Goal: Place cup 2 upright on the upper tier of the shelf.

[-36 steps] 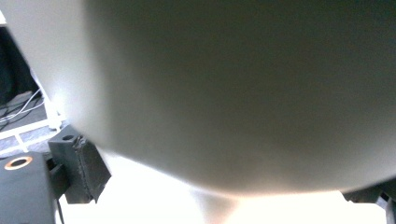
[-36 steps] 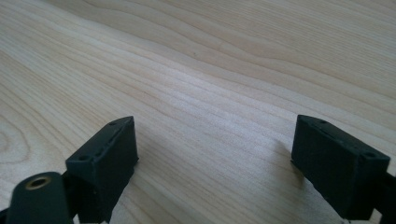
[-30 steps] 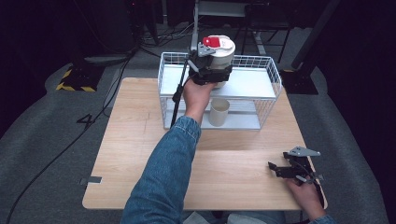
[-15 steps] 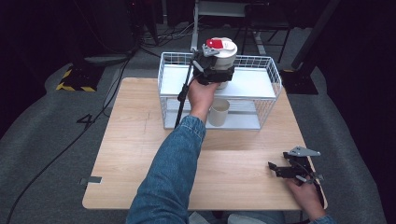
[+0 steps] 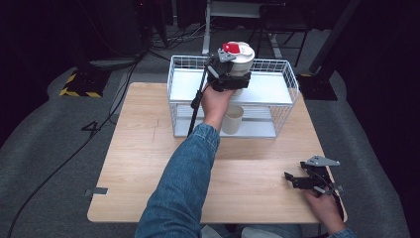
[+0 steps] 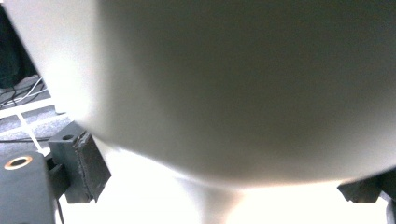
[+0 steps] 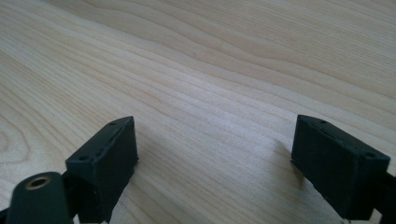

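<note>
Left arm stretched out to the rack, right hand resting low.

The left gripper (image 5: 233, 69) is clamped on a white round cup (image 5: 241, 55) above the white wire rack's (image 5: 285, 84) top shelf; the right gripper (image 5: 302, 181), jaws apart, lies near the light wooden table's (image 5: 138, 163) right front corner, above grey carpet (image 5: 54, 144).

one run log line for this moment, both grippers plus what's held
left gripper: shut on white cup, raised over wire rack top | right gripper: open, low over table | second cup: lower shelf
</note>
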A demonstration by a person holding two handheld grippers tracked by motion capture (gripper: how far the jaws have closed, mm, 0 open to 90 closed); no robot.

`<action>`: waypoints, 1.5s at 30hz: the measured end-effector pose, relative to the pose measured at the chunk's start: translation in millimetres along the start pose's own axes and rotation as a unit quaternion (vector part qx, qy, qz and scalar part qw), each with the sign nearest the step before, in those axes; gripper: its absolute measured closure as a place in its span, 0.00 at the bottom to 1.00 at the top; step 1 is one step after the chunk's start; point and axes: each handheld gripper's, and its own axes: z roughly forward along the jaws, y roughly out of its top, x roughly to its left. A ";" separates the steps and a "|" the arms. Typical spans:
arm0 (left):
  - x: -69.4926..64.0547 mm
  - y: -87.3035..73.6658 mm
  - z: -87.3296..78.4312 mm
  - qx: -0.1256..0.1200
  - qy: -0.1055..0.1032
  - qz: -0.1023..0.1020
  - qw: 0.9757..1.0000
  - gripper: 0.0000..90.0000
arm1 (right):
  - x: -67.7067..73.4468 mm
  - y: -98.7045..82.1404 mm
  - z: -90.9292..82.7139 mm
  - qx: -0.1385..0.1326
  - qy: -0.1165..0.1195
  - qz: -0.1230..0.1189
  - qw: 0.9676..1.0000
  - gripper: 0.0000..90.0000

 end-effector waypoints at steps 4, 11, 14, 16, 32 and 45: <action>-2.5 -0.3 0.8 0.000 0.007 0.007 1.000 0.11 | 0.0 0.0 0.0 0.000 0.000 0.000 1.000 0.16; -2.2 -1.1 2.6 -0.005 0.008 0.004 1.000 0.11 | -0.1 0.0 0.0 0.000 0.000 0.000 1.000 0.16; -1.3 -1.1 2.4 -0.005 0.004 0.002 1.000 0.10 | -0.1 0.0 0.0 0.000 0.000 0.000 1.000 0.16; -1.6 -1.1 2.4 -0.007 0.006 0.002 1.000 0.10 | 0.0 0.0 0.0 0.000 0.000 0.000 1.000 0.16; 0.2 -2.7 -13.8 -0.019 0.004 -0.007 1.000 0.00 | 0.0 0.0 0.0 0.000 0.000 0.000 1.000 0.16; 3.5 -3.7 -55.3 -0.034 -0.003 0.003 0.999 0.00 | -0.2 0.0 0.0 0.000 0.000 -0.001 1.000 0.16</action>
